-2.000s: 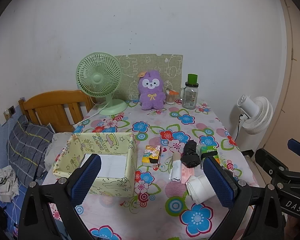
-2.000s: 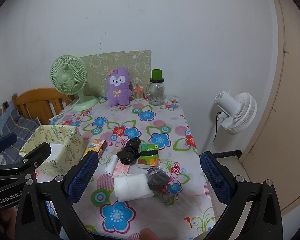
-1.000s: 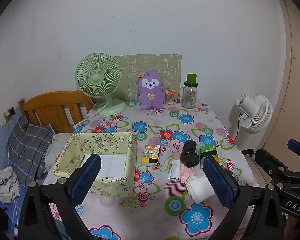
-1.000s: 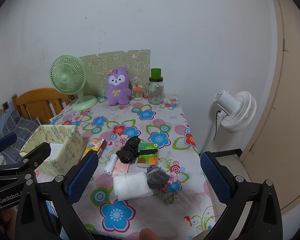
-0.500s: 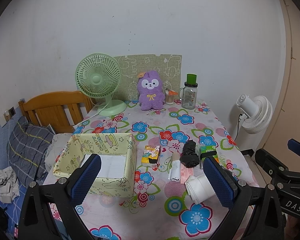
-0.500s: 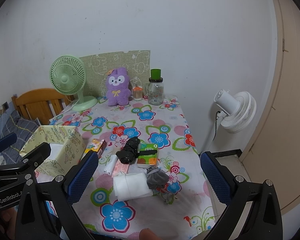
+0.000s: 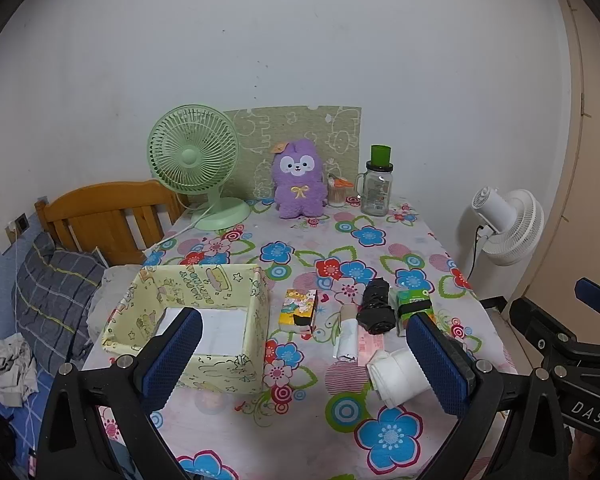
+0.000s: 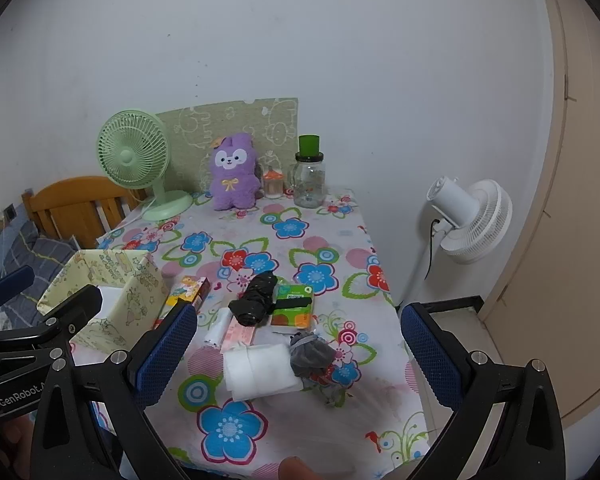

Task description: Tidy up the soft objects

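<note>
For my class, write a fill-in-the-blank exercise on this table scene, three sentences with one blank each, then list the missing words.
1. The plush toy standing at the back of the table is ____ in colour.
2. The green desk fan stands to the ____ of the plush toy.
3. Both the left gripper and the right gripper have their jaws ____.

Missing words: purple; left; open

My left wrist view looks from above the worktop's (image 7: 300, 420) near edge, past the left claw (image 7: 306, 360), toward the back wall. My right wrist view faces likewise from further right. Both share the worktop; each glimpses the other claw.
</note>
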Motion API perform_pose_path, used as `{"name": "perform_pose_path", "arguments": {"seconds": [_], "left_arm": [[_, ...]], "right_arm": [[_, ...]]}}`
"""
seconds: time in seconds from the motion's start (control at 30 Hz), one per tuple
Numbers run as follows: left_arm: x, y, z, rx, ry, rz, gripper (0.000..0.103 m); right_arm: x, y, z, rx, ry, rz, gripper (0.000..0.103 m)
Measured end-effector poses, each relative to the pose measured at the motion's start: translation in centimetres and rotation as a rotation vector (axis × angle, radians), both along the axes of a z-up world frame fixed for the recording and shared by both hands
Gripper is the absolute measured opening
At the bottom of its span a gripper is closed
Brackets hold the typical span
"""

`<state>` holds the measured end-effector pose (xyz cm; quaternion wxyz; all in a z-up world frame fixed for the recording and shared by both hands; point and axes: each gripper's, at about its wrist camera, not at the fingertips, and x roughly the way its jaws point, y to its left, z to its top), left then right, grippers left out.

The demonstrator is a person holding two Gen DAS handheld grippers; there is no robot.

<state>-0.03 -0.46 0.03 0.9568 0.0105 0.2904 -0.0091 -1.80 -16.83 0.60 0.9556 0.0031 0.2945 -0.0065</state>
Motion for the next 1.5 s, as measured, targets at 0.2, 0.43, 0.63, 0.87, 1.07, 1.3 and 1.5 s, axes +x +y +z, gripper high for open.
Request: {"name": "perform_pose_path", "arguments": {"seconds": [0.2, 0.43, 0.63, 0.87, 1.07, 1.3, 1.5], "left_arm": [[0.1, -0.1, 0.0, 0.002, 0.0, 0.001, 0.103], [0.2, -0.4, -0.2, 0.0, 0.005, 0.0, 0.103], [0.2, -0.4, -0.3, 0.0, 0.009, -0.003, 0.103], [0.8, -0.8, -1.5, 0.001, 0.044, -0.017, 0.103], [1.6, -1.3, -2.7, 0.006, 0.076, -0.032, 0.103], [3.3, -2.2, -4.6, 0.014, 0.132, -0.06, 0.103], [4.9, -3.4, -6.5, 0.023, 0.187, -0.085, 0.103]], "right_arm": [[0.0, 0.0, 0.0, 0.0, 0.001, 0.001, 0.103], [0.0, -0.1, -0.1, 0.0, 0.003, 0.001, 0.103], [0.1, -0.1, -0.3, 0.0, 0.007, 0.0, 0.103], [0.4, -0.3, -1.0, 0.004, 0.015, -0.008, 0.103], [1.2, -1.0, -1.9, 0.011, 0.038, -0.029, 0.103], [2.7, -1.9, -3.3, 0.023, 0.067, -0.055, 0.103], [4.6, -2.1, -5.2, 0.024, 0.123, -0.049, 0.103]]}}
